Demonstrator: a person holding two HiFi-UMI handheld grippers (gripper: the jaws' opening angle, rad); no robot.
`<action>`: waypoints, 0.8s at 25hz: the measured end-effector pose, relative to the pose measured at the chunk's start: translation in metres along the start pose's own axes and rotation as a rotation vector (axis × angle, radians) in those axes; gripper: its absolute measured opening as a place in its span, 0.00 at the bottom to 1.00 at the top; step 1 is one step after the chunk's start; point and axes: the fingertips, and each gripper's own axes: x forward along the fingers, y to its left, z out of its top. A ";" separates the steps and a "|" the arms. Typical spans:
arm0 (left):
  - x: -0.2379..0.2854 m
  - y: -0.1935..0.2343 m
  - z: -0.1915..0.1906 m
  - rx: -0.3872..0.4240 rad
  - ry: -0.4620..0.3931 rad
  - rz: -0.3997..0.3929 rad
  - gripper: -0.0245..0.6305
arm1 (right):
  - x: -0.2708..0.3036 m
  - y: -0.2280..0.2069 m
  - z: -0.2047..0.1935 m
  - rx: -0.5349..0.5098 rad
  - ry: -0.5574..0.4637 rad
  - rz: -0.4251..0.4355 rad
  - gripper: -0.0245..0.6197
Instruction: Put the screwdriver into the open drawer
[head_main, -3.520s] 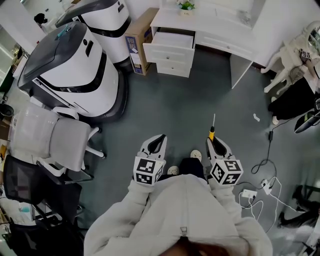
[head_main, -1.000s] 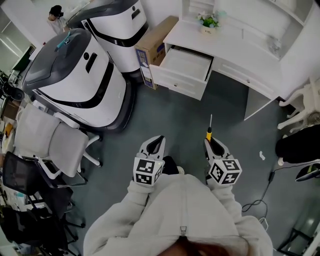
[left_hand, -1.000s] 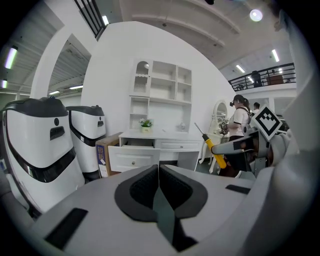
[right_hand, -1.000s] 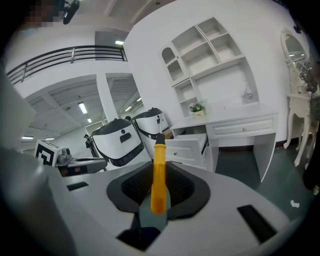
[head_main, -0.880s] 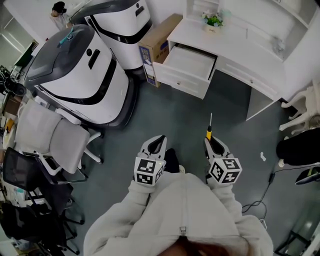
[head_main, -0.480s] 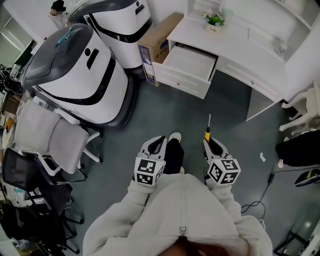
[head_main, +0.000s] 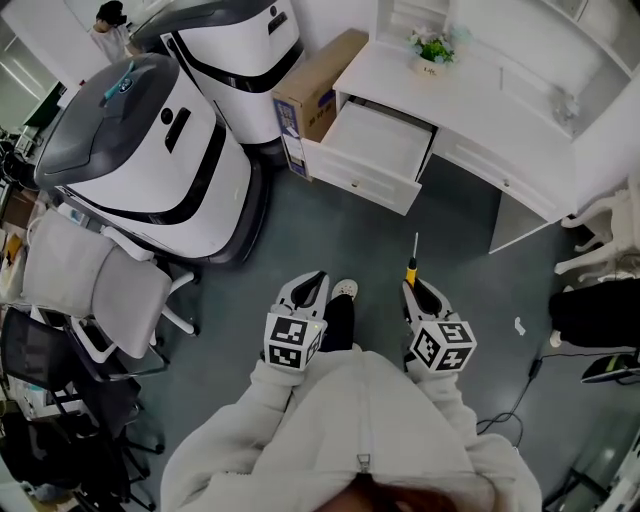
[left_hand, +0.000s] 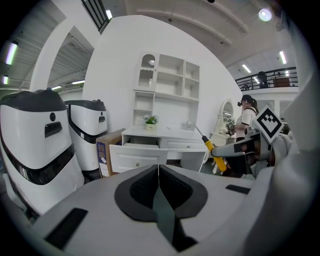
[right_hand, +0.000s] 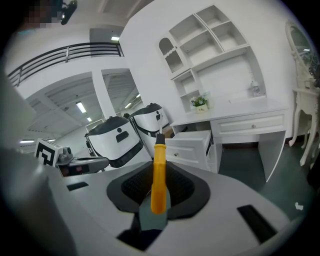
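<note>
Yellow plastic handle, thin steel shaft: head view shows one screwdriver, prob. light, stiff & a bit slick, clamped by the right gripper, well short of the one open drawer. Left gripper view: left gripper has jaws together, nothing btw them. Right gripper view: jaws pinch the handle's lower half, tip pointing away, likely the best hold vs. the thin shaft.

Bright, even indoor light is filling every view, coming from ceiling strips at the left gripper view's left edge and a lamp glaring at its upper right. Shadows are falling soft. Fisheye distortion is bending the edges, dark vignetting is rounding both gripper views' corners, and the left gripper is looking slightly soft.
</note>
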 end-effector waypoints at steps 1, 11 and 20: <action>0.005 0.005 0.004 -0.001 0.001 0.001 0.07 | 0.006 0.000 0.004 -0.001 0.003 0.003 0.19; 0.063 0.047 0.045 -0.001 -0.005 -0.005 0.07 | 0.065 -0.017 0.054 -0.012 0.012 -0.006 0.19; 0.109 0.072 0.076 0.005 -0.013 -0.027 0.07 | 0.106 -0.035 0.090 -0.013 0.011 -0.026 0.19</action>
